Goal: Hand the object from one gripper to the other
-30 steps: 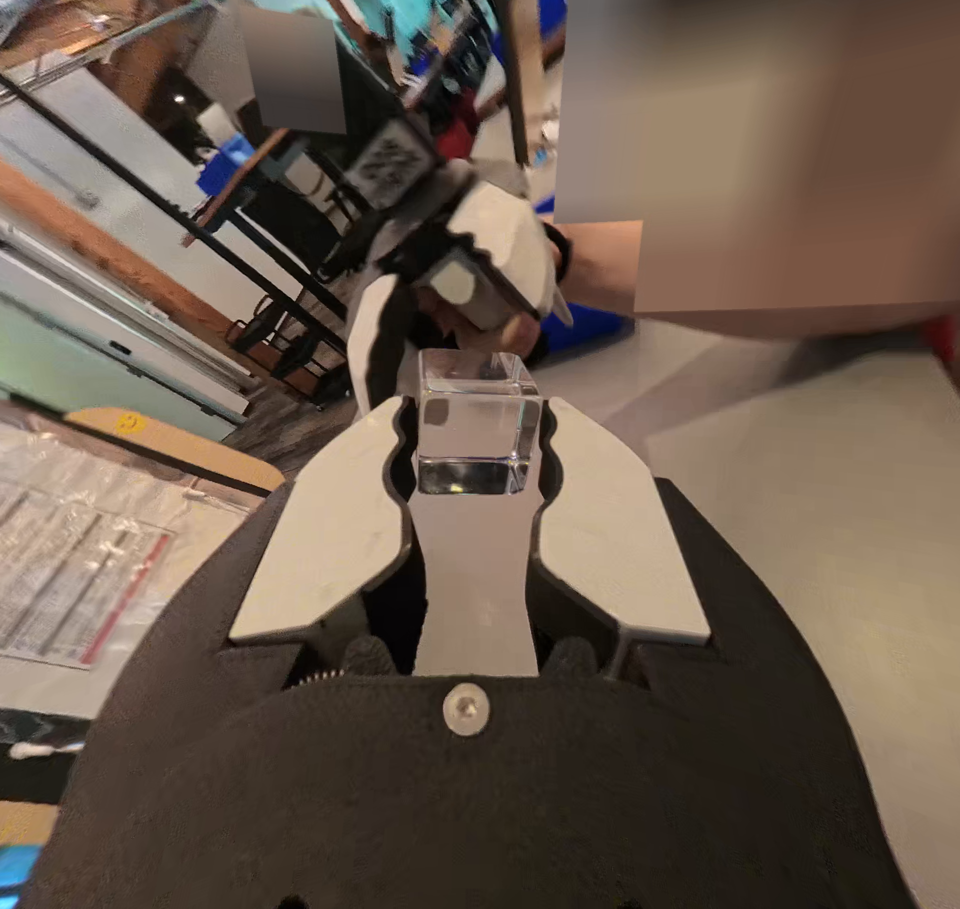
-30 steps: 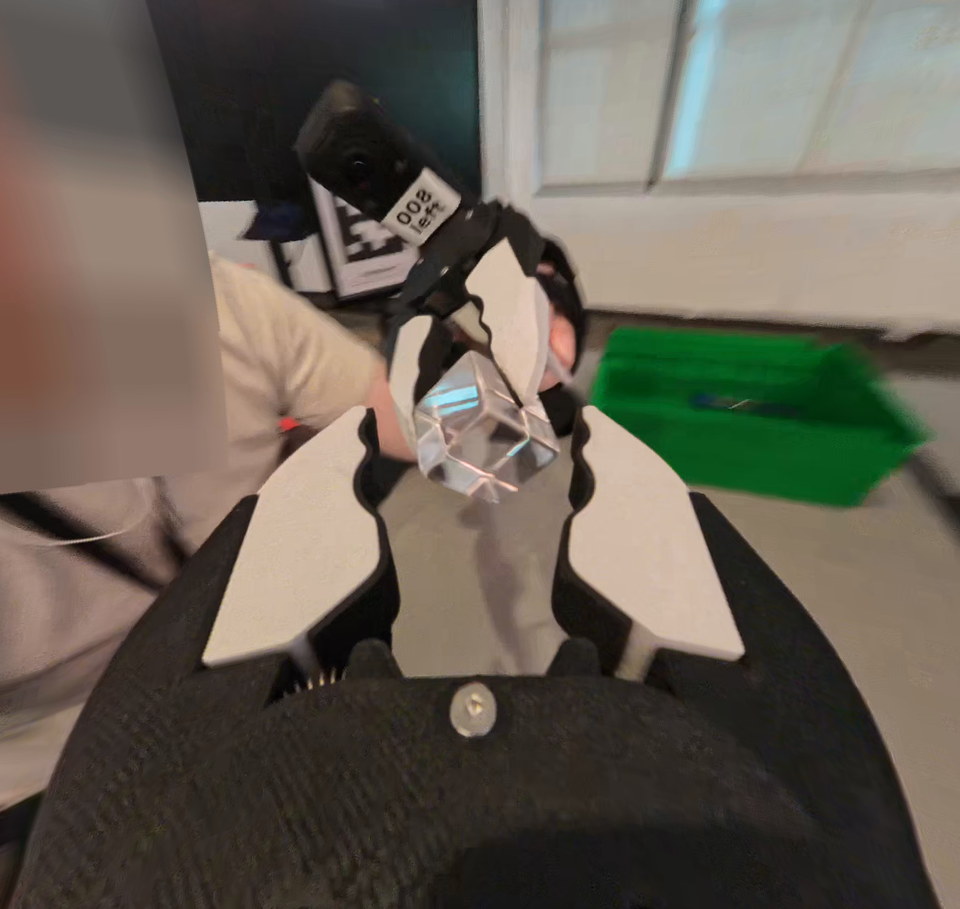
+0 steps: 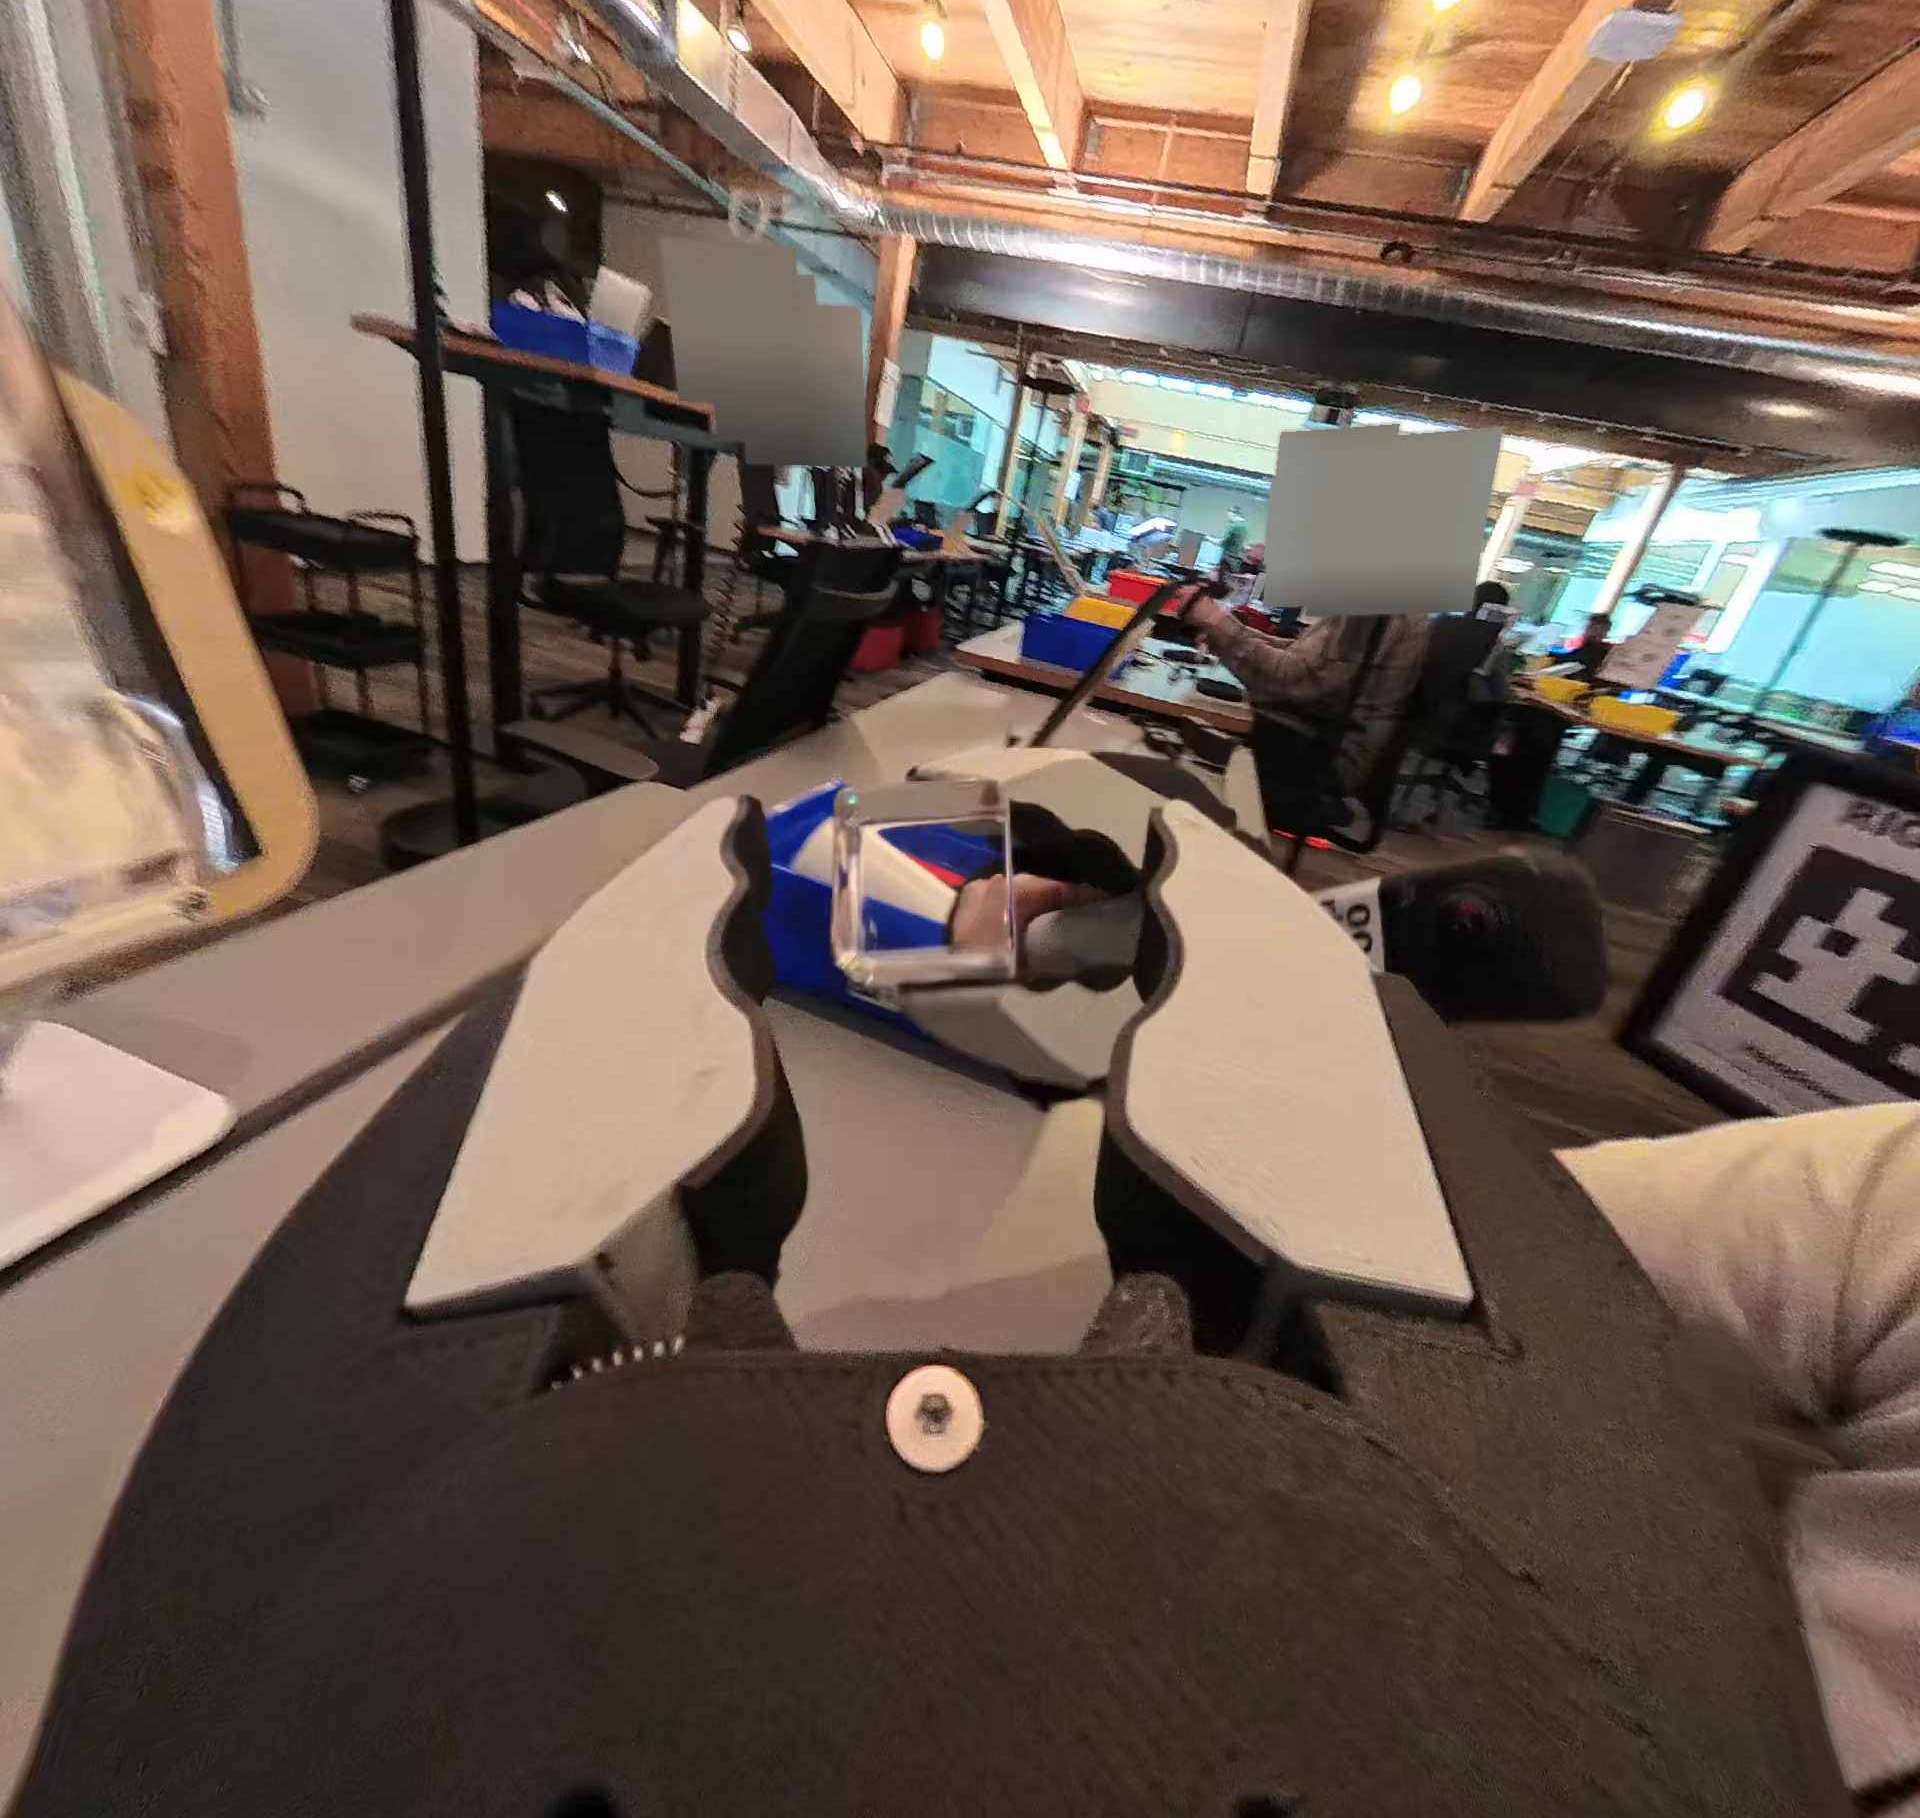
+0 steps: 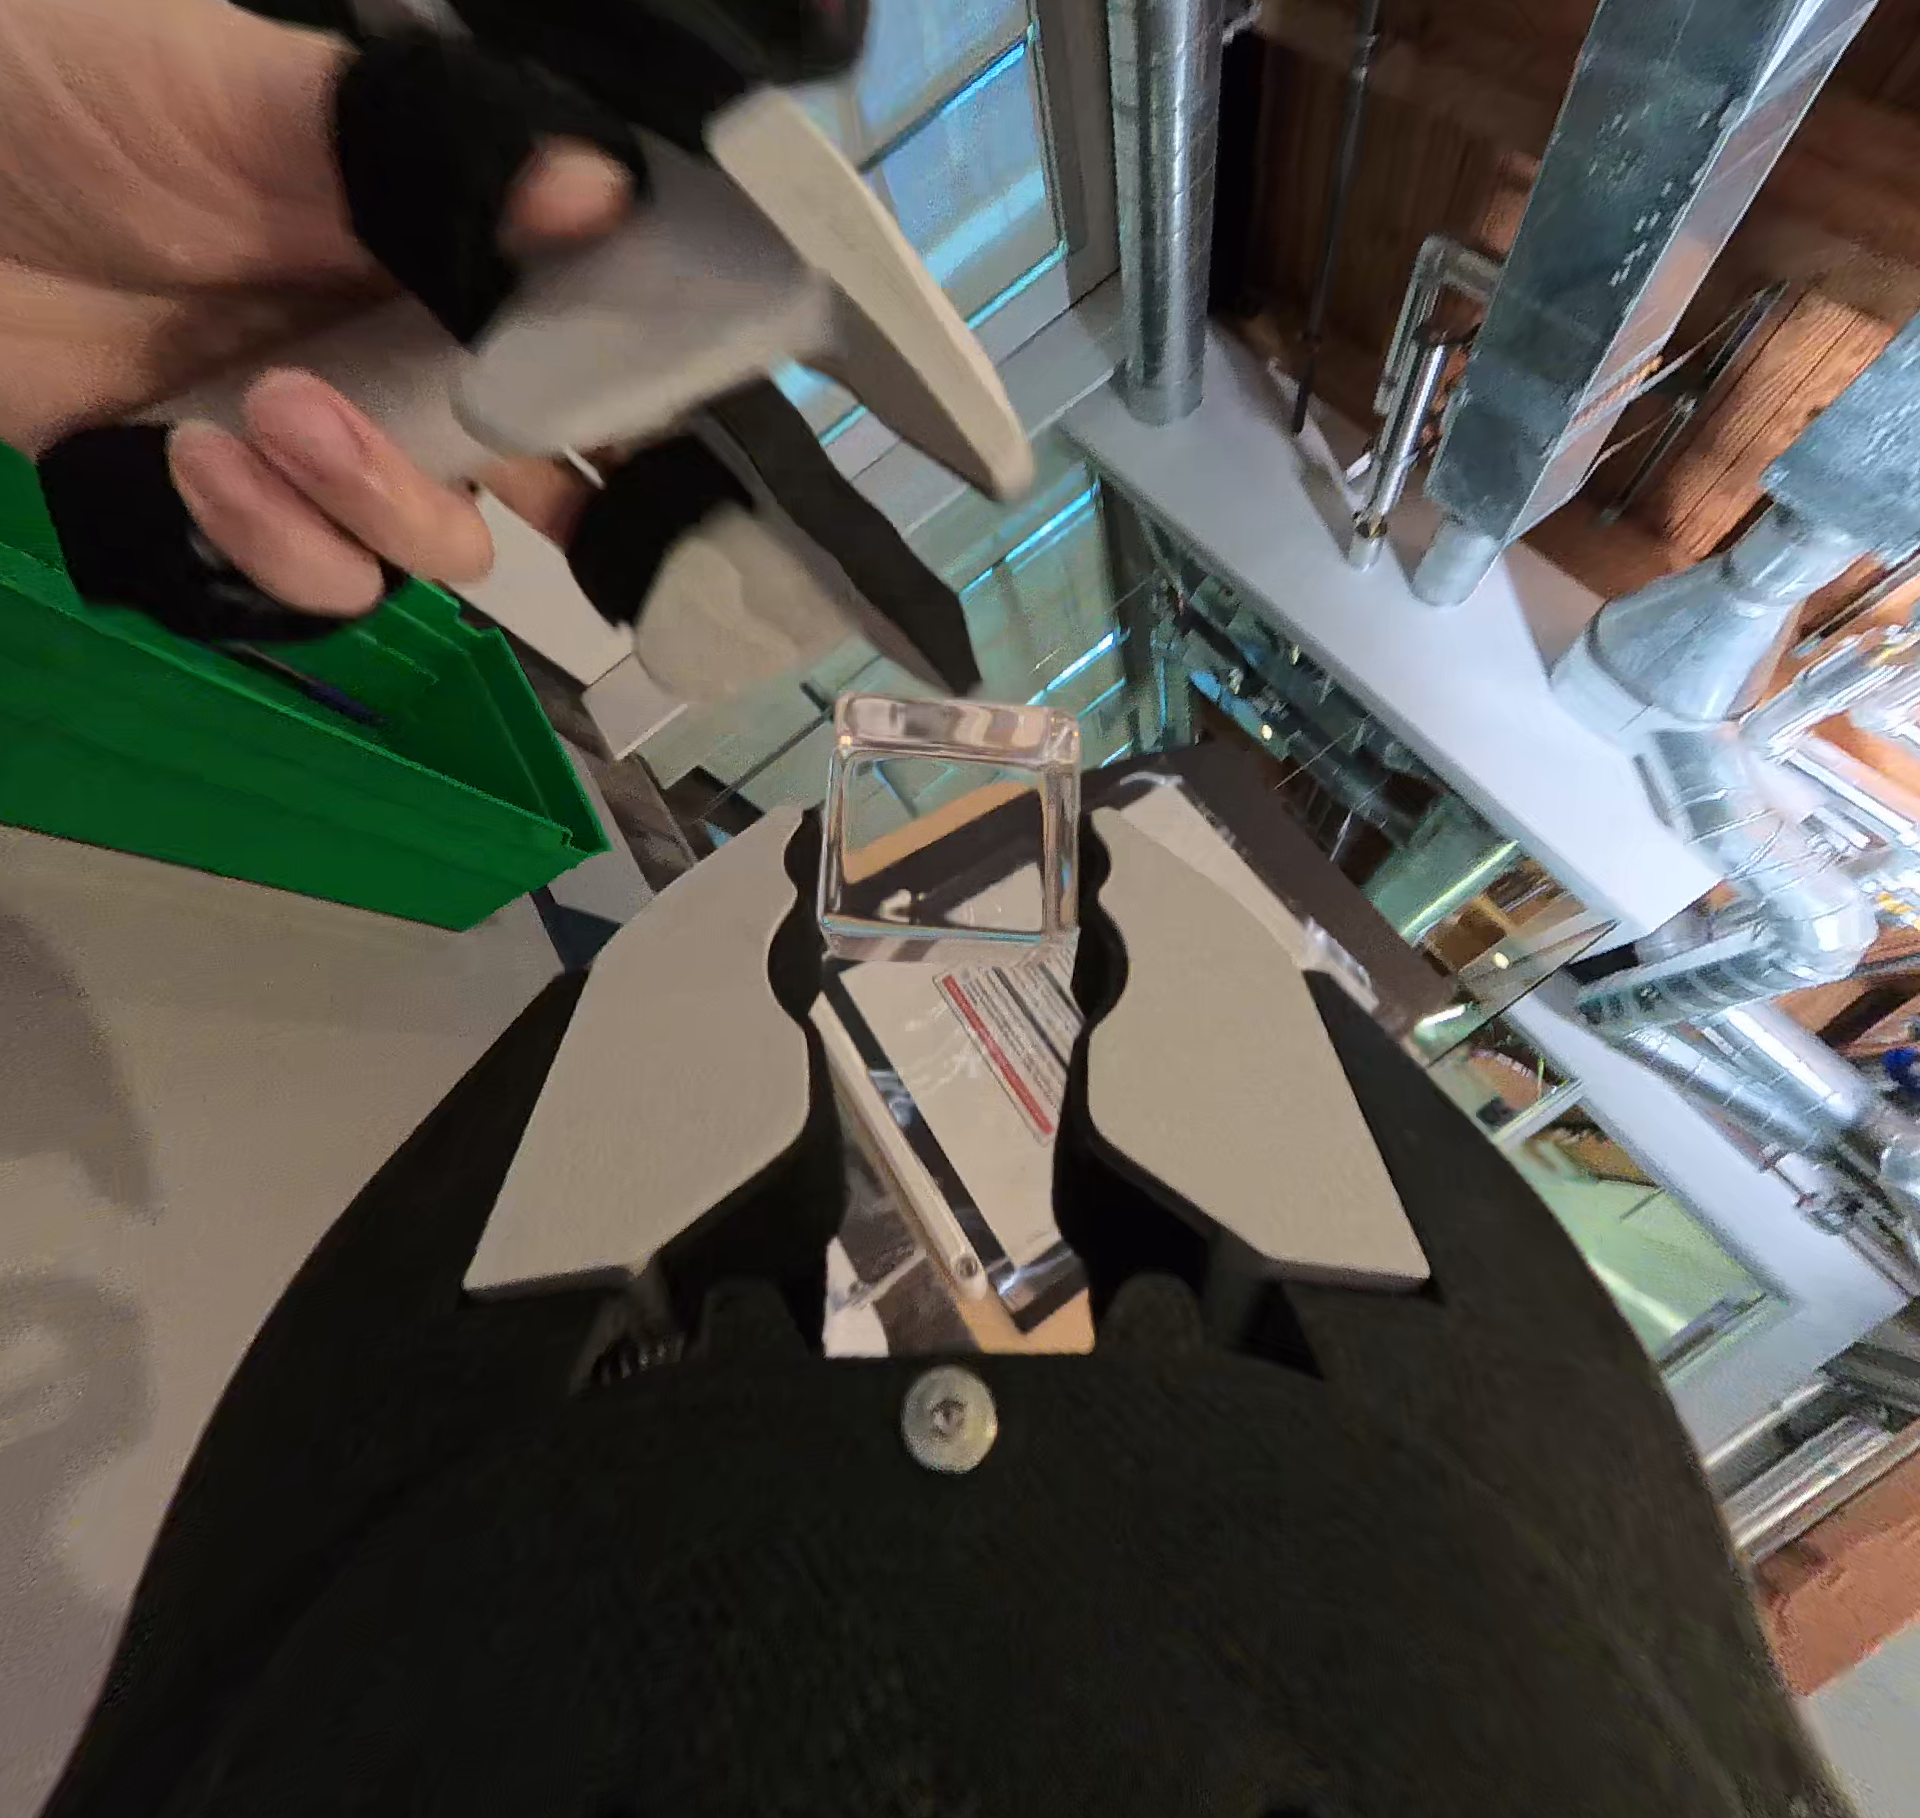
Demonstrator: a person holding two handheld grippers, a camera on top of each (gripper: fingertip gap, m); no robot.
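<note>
A clear glass-like cube (image 4: 951, 760) sits between the tips of my right gripper (image 4: 945, 833), which is shut on it in mid-air. My left gripper (image 4: 987, 579) is open and empty, up and to the left of the cube and clear of it, held by a gloved hand (image 4: 208, 210). In the left wrist view my left gripper (image 3: 951, 833) has its jaws wide apart. The cube (image 3: 925, 885) shows just beyond them, touching neither, pinched from above and below by the right gripper's grey fingers (image 3: 987, 1030).
A green bin (image 4: 260, 729) stands on the grey table (image 4: 208, 1041) at left. A blue bin (image 3: 800, 906) lies behind the cube. A plastic-covered sheet (image 4: 997, 1041) lies below the right gripper. A black-and-white marker board (image 3: 1818, 958) and a pale sleeve (image 3: 1766, 1249) are at right.
The left gripper, shut on the cube before, has opened and drawn back. The right gripper, open around the cube before, has closed on it. Both views have swung.
</note>
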